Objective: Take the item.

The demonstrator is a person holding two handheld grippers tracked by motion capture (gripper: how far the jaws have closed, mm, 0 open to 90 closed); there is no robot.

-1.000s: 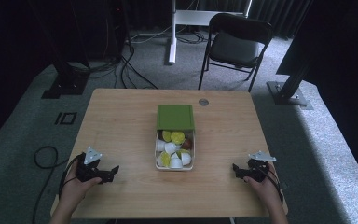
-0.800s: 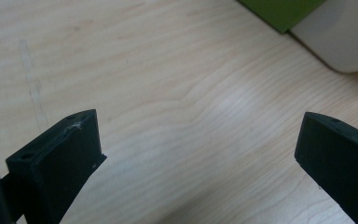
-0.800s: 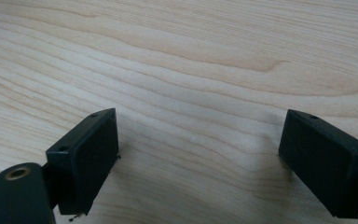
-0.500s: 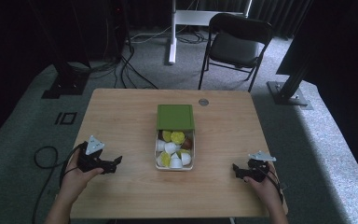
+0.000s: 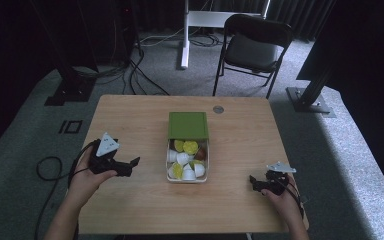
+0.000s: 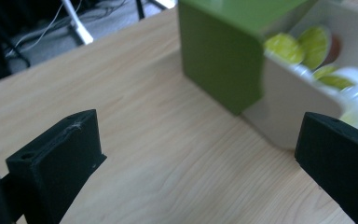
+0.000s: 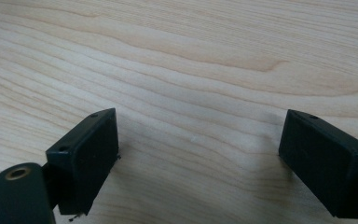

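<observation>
One wooden tabletop (image 5: 130, 120) carries one white open box (image 5: 206, 165) at its centre, with one green lid (image 5: 187, 124) covering its far part. The exposed near part holds small capsules (image 5: 188, 160), white and yellow-green with one or two brown; an exact count cannot be made. One left tongs (image 5: 132, 163) is held just left of the box, jaws wide apart, holding nothing. One right tongs (image 5: 253, 182) sits at the near right, well apart from the box, likewise wide open and empty.
</observation>
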